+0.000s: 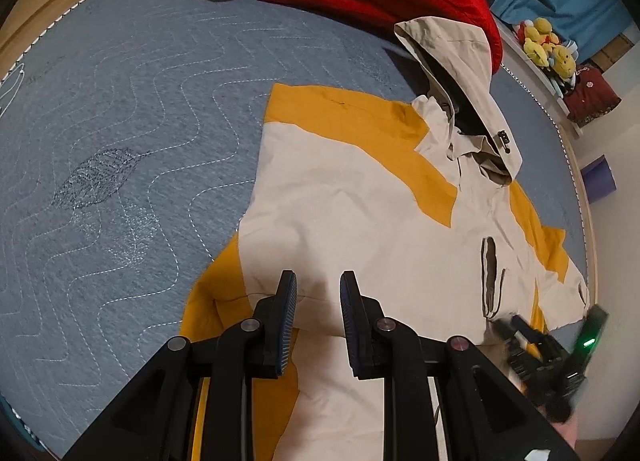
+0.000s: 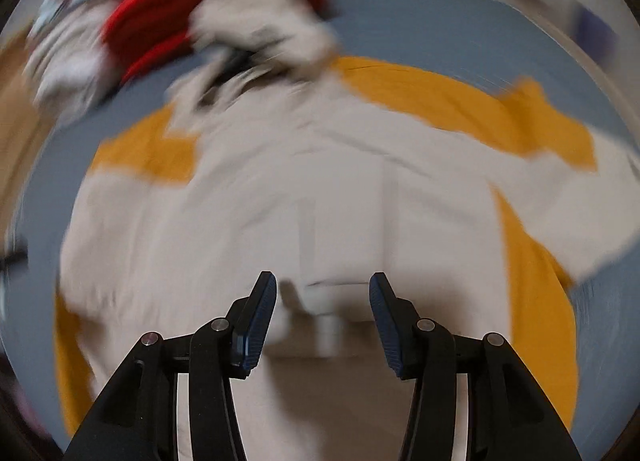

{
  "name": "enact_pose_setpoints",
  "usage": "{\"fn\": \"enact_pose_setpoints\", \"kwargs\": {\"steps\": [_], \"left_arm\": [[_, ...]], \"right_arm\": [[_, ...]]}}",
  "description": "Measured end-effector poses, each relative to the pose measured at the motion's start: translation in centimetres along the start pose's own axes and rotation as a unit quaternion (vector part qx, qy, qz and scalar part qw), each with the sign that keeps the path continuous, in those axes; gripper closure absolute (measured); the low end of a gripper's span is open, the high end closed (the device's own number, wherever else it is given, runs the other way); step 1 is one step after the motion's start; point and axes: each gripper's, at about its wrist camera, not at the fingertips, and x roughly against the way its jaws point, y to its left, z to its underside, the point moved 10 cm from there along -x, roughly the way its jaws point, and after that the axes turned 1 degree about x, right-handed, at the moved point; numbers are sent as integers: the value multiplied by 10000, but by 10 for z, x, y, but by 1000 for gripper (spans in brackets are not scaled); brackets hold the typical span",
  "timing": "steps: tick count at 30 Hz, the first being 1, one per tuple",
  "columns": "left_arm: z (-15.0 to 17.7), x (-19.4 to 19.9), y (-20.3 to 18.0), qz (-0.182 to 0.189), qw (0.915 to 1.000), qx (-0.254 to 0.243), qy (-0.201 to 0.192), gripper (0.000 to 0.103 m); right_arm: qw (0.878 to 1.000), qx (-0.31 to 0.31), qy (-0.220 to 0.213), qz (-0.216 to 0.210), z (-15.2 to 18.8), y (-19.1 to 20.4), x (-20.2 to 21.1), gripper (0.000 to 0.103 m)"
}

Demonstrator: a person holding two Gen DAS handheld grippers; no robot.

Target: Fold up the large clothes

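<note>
Soft, even indoor light is falling over both views, giving no glare and no hard highlights. In the left wrist view the picture is staying sharp ahead of the left gripper (image 1: 318, 285), with the jacket (image 1: 360, 213) and the quilt stitching beyond the fingers reading crisply; a faint shadow is lying on the cloth between the fingertips. Off to the right of those fingers the right gripper (image 1: 532, 341) is smearing with motion, a green indicator light glowing on it. Straight lines are bowing toward the edges, and the corners are going black.

In the right wrist view only the right gripper (image 2: 323, 289) itself is holding focus; everything ahead of its fingers is streaking in a swirling blur, worst at the rim.
</note>
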Motion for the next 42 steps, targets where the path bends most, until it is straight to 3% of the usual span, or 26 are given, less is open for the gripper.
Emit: {"fn": "enact_pose_setpoints", "kwargs": {"steps": [2, 4, 5, 6, 9, 11, 13, 15, 19, 21, 22, 23, 26, 28, 30, 31, 33, 37, 39, 42], "left_arm": [[-1, 0, 2, -4, 10000, 16, 9, 83], [-2, 0, 4, 12, 10000, 19, 15, 83], [-2, 0, 5, 14, 10000, 11, 19, 83], [-3, 1, 6, 13, 10000, 7, 20, 83], [-2, 1, 7, 5, 10000, 9, 19, 83], [-2, 1, 7, -9, 10000, -6, 21, 83], [-1, 1, 7, -22, 10000, -15, 31, 83], [1, -1, 8, -30, 10000, -35, 59, 83], [6, -10, 9, -29, 9998, -61, 172, 83], [8, -13, 11, -25, 9997, -29, 225, 83], [8, -14, 12, -26, 9997, -15, 242, 83], [8, -15, 14, -32, 9997, 0, 251, 83], [8, -17, 17, -75, 9996, 4, 259, 83], [8, -19, 19, -76, 9996, 19, 278, 83], [8, -21, 20, -86, 9995, 23, 302, 83], [8, -22, 20, -74, 9995, 28, 317, 83], [8, -25, 19, -33, 9993, 19, 361, 83], [11, -32, 18, -14, 9990, -28, 435, 83], [16, -38, 17, -12, 9986, -71, 520, 83], [27, -53, 16, -23, 9974, -145, 704, 83]], "right_arm": [[9965, 677, 252, 432, 12, 9, -17, 53], [9932, 804, 290, 794, 20, 2, -23, 56], [9939, 695, 252, 819, 21, -3, -22, 77], [9957, 491, 203, 762, 19, -9, -20, 88], [9974, -600, -241, 332, 5, -31, 3, 98], [9837, -1634, -736, -144, -5, -48, 24, 99], [9566, -2618, -1232, -343, -6, -75, 45, 98], [9348, -3263, -1363, -320, 0, -102, 52, 94], [9048, -4116, -1032, -354, 27, -132, 39, 86], [8954, -4343, -856, -476, 36, -136, 29, 70], [8899, -4468, -695, -594, 41, -135, 22, 55], [8849, -4571, -529, -720, 47, -132, 15, 49], [8717, -4809, -208, -917, 57, -129, -4, 49], [8670, -4885, -127, -976, 62, -130, -14, 49], [8651, -4908, -141, -1026, 61, -133, -20, 67], [8656, -4891, -137, -1066, 60, -134, -22, 85], [8642, -4916, -250, -1046, 60, -141, -15, 92], [8719, -4810, -765, -518, 48, -162, 20, 95], [8708, -4839, -768, -409, 46, -169, 25, 94], [8709, -4864, -626, -319, 48, -175, 23, 83]]}}
